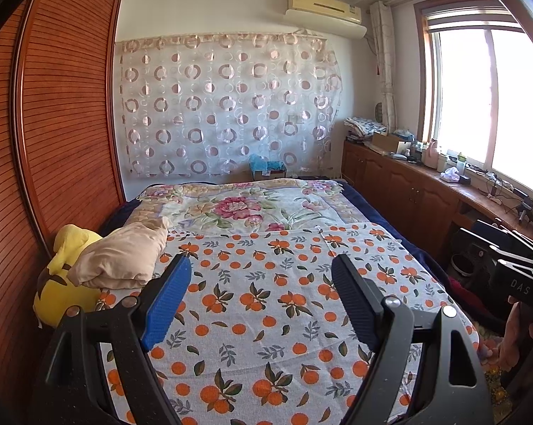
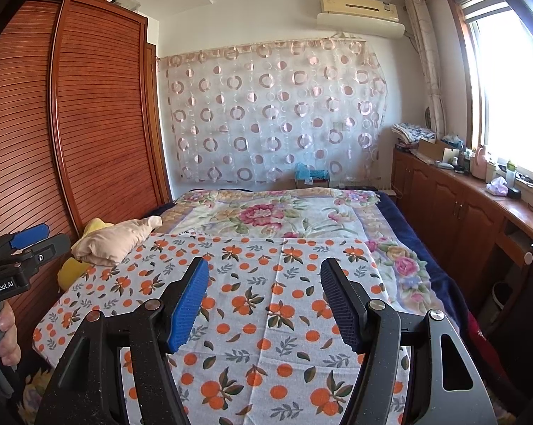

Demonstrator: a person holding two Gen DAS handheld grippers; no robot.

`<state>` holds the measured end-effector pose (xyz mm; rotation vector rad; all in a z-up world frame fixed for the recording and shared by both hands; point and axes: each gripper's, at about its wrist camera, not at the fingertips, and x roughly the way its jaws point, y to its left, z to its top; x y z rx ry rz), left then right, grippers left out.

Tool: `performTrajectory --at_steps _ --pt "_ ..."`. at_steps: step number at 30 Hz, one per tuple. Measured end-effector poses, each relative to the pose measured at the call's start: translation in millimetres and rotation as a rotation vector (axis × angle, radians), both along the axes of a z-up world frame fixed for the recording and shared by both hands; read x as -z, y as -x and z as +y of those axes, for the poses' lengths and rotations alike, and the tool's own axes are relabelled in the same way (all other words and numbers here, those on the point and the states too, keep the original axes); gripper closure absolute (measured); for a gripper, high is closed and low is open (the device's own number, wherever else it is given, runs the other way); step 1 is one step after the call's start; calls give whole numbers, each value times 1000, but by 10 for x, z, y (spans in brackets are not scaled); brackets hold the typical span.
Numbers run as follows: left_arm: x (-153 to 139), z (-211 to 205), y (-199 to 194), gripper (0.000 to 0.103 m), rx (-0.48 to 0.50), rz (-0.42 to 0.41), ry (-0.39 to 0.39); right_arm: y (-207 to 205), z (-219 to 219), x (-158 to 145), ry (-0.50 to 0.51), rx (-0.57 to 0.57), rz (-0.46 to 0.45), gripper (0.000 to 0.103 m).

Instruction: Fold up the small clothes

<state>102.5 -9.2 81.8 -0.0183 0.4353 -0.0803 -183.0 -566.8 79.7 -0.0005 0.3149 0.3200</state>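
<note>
A: Where is the garment found?

B: A beige garment (image 1: 119, 256) is seen bunched at the bed's left edge, lying partly on a yellow plush (image 1: 59, 283). It rests at the border of the orange-print sheet (image 1: 266, 301), with the floral quilt (image 1: 238, 209) beyond it.

A: And how are the tools held?

B: The left hand-held gripper (image 1: 262, 301) is held above the sheet with its jaws spread wide and nothing between them. The right hand-held gripper (image 2: 264, 304) is likewise spread wide and empty. Neither is touching cloth.

A: What is judged to be the step in hand?

B: Probably the fetch: the garment is not yet laid out, so no fold can be started.

A: How is that best done?

B: The bundle is nearer the left tool, so it is better approached from that side. A single outer layer should be pinched at an edge, not the whole lump, and the plush should be left alone. The piece is then best drawn onto the open middle of the sheet, where it can be spread flat by both tools.
</note>
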Motion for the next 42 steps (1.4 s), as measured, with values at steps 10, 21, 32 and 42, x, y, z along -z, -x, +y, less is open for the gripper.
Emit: performTrajectory --at_steps 10,21,32,42 --pt "4 10 4 21 -7 -3 0 -22 -72 1 -2 -11 -8 35" --pt "-11 54 10 21 -6 -7 3 -38 -75 -5 4 -16 -16 35" --pt "-74 100 70 21 -13 -19 2 -37 -121 7 4 -22 -26 35" --pt "-77 104 83 21 -12 -21 2 -47 -123 10 5 -22 -25 35"
